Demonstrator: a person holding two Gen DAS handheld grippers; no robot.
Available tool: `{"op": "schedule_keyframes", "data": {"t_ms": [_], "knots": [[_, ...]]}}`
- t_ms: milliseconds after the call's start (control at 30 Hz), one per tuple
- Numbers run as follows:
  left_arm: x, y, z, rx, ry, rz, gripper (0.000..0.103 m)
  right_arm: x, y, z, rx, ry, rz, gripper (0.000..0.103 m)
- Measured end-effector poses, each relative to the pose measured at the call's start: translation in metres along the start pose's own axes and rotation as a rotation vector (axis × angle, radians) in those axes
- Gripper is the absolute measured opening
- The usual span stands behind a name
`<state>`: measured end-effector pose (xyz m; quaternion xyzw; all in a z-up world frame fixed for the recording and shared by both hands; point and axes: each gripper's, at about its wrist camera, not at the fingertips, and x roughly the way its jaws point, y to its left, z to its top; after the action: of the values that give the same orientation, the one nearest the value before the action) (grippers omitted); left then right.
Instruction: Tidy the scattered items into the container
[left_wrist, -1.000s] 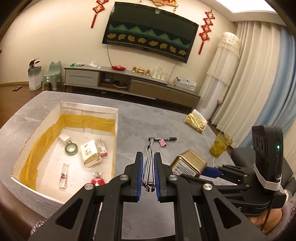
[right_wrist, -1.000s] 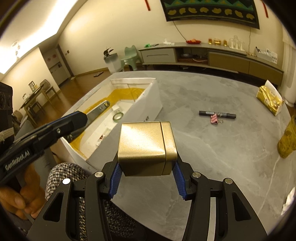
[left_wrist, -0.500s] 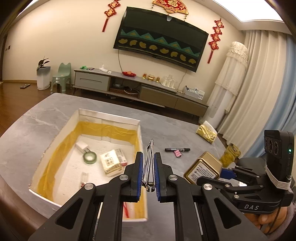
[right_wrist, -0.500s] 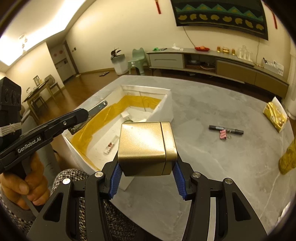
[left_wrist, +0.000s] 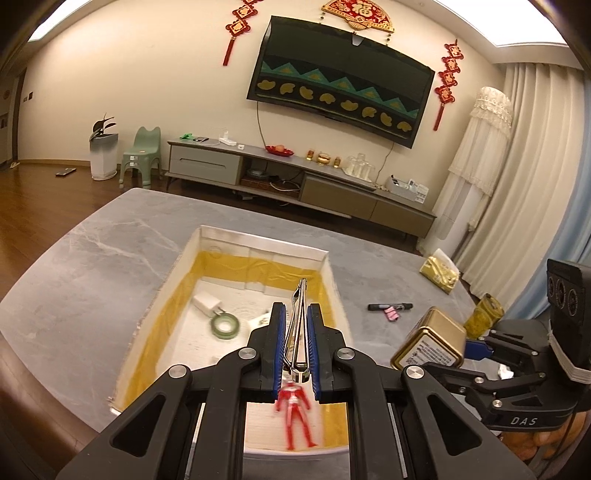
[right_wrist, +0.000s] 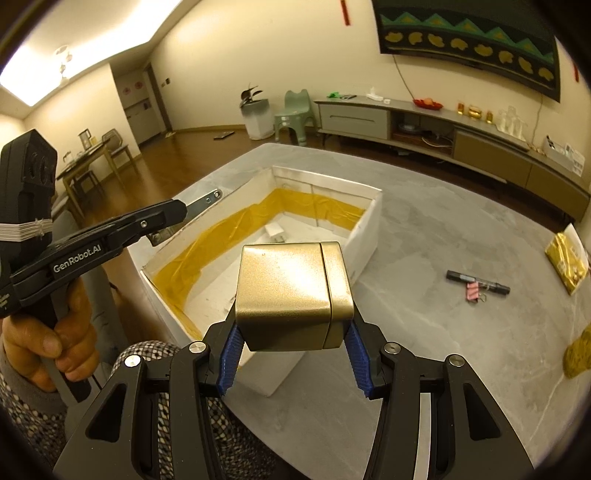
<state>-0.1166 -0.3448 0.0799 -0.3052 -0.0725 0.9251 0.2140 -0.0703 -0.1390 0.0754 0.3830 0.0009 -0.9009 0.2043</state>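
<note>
Gold tin (right_wrist: 291, 295): pinched between the blue pads of the right tongs (right_wrist: 293, 339), centre of the right wrist view, held in the air above the near right corner of the container.
Left tongs (left_wrist: 295, 347): pressed together on a metal clip (left_wrist: 297, 332), a slim silver piece that sticks forward between the pads, low centre of the left wrist view, over the container.
Container (left_wrist: 332, 291): white open box with yellow tape along its inner walls, on the grey tabletop (left_wrist: 110, 266), centre of frame.
Inside the container: red toy figure (left_wrist: 295, 417) at the near end, blurred; green tape roll (left_wrist: 224, 326) and a white plug (left_wrist: 207, 304) touching it farther back; other small items hidden behind the tongs.
Scattered, right of the container: black marker (left_wrist: 389, 306) with a pink binder clip (left_wrist: 391, 314) touching it; gold foil packet (left_wrist: 439, 275) near the far right edge; yellow glass jar (left_wrist: 484, 315) behind the tin.
Hand (right_wrist: 51, 339): grips the left handle, lower left of the right wrist view.
</note>
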Motion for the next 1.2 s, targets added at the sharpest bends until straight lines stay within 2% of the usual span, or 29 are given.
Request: {"op": "schedule_keyframes", "data": {"t_ms": [300,767,1000,1200], "knots": [[0.018,0.028,0.011,0.016,0.055,0.019,0.012,0.027,0.025,0.016,-0.061,0.028,0.031,0.053],[0.055,0.048,0.036,0.134,0.15,0.046,0.012,0.079,0.05,0.03,-0.107,0.098,0.068,0.053],[0.059,0.05,0.021,0.18,0.227,0.033,0.012,0.104,0.051,0.034,-0.12,0.155,0.075,0.053],[0.065,0.057,0.005,0.194,0.293,0.052,0.012,0.123,0.055,0.034,-0.138,0.21,0.081,0.053]]}}
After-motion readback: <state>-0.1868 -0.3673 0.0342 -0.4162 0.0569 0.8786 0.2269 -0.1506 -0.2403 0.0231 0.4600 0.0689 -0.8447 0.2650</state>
